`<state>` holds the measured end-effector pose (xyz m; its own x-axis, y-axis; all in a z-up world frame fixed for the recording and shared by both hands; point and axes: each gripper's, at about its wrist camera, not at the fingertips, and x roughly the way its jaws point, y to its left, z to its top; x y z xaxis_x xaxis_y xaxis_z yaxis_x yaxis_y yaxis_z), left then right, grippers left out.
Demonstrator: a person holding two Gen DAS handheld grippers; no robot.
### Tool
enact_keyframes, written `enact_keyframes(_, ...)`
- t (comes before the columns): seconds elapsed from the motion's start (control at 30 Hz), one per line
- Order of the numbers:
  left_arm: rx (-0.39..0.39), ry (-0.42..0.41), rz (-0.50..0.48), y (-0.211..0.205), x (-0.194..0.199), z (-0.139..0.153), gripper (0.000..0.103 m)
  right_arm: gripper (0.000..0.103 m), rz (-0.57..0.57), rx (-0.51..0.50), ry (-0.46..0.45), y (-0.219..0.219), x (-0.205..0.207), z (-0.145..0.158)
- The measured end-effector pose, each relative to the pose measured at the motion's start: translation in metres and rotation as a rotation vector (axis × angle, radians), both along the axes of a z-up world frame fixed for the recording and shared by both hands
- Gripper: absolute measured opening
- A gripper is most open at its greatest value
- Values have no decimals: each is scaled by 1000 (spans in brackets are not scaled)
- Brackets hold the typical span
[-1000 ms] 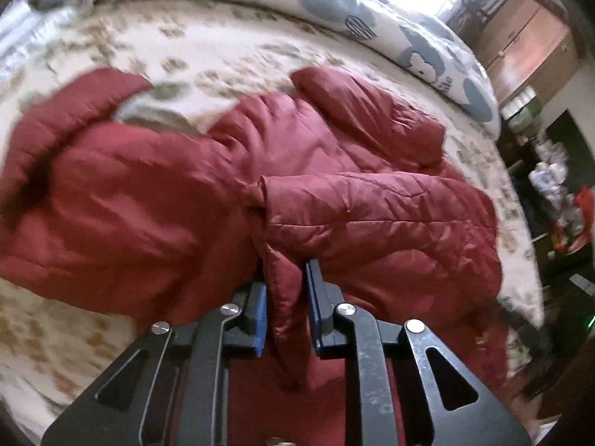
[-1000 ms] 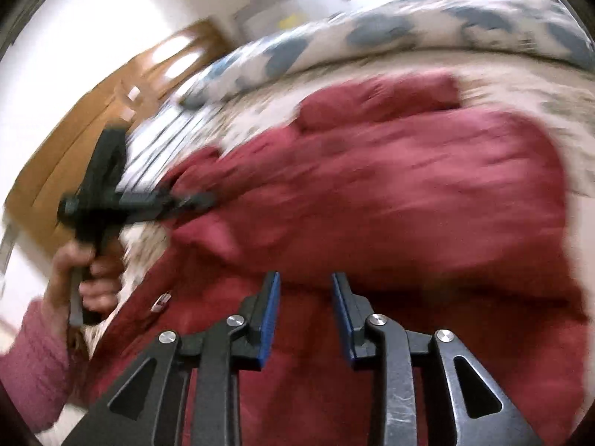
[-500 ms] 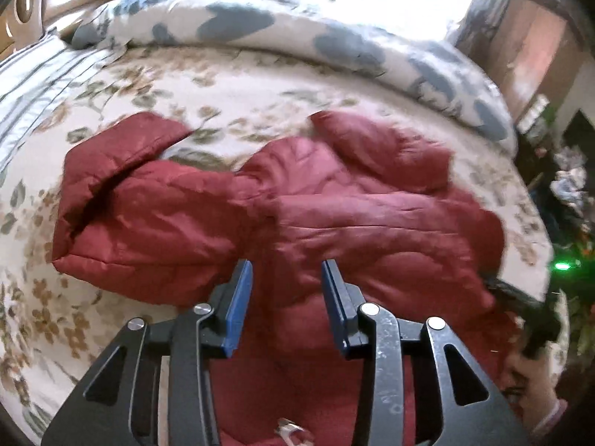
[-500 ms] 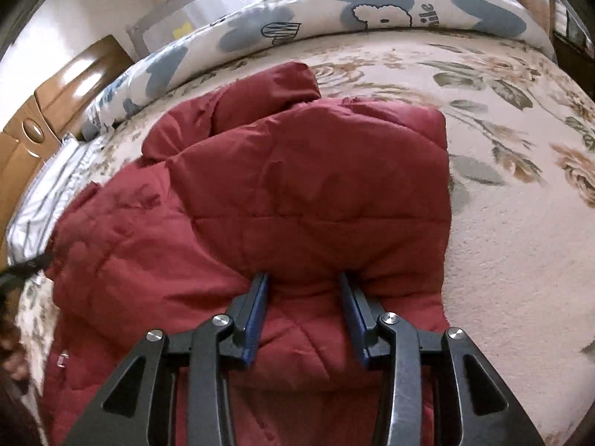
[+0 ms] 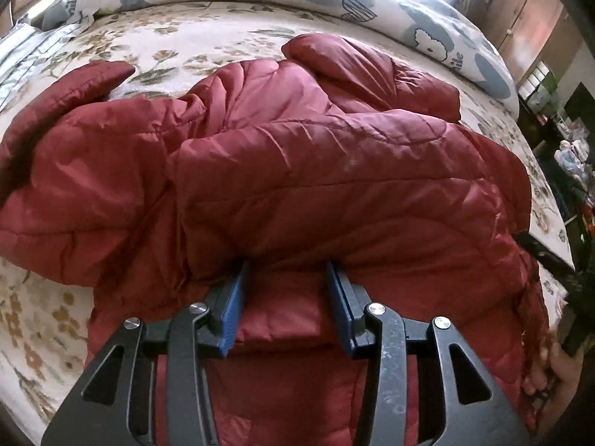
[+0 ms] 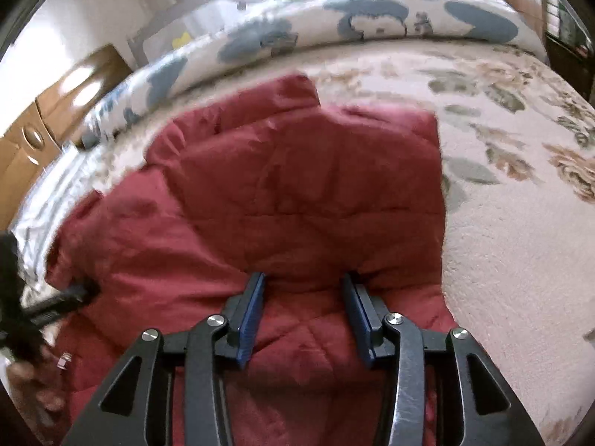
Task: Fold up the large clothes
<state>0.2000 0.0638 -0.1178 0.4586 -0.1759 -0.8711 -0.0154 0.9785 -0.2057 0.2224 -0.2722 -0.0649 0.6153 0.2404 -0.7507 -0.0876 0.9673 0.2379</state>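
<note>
- Red padded jacket (image 5: 297, 186) spread on the flowered bedspread (image 5: 193, 48), lower half folded up over the body, one sleeve (image 5: 63, 93) left sticking out to the side.
- Left gripper (image 5: 286, 282) with jaws apart, having just been opening; tips tucked under the folded edge, padding between the blue pads but not pinched.
- Right gripper (image 6: 303, 290) likewise parted, having just been opening; folded edge bulging between the jaws, nothing clamped.
- Likely trouble: puffy filling springing back once let go, so the fold creeping open or sliding off line.
- Pulling out carelessly could catch slick cloth on a pad and drag the top layer, undoing the fold.
- Loose sleeve liable to bunch under the next fold and leave a lumpy, lopsided bundle.
- Soft bed under it all gives little to press against, so creases unlikely to hold.
- Rolled quilt with blue patches (image 6: 334, 26) along the far side of the bed, well apart from the jacket; wooden cupboard (image 6: 41, 126) beyond the bed's edge.
- Nothing lying on the jacket itself; other hand (image 5: 554, 371) close by its near corner, so some risk of the two grippers crowding each other.
</note>
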Motion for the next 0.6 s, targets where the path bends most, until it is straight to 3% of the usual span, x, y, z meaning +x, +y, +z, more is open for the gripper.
enact_keyframes(0.1, 12, -10, -3, -1, -4, -2, 42, 50, 33, -39, -5, 13, -3, 3)
enact_keyframes(0.2, 4, -13, -3, 0, -6, -3, 42, 54, 48, -100, 76, 19, 9, -25)
enact_keyframes(0.4, 9, -23, -3, 2, -11, 4, 42, 54, 38, -87, 67, 17, 10, -26)
enact_keyframes(0.6, 5, -53, 26, 24, -30, 26, 51, 55, 12, 26, 51, 3, -7, 0)
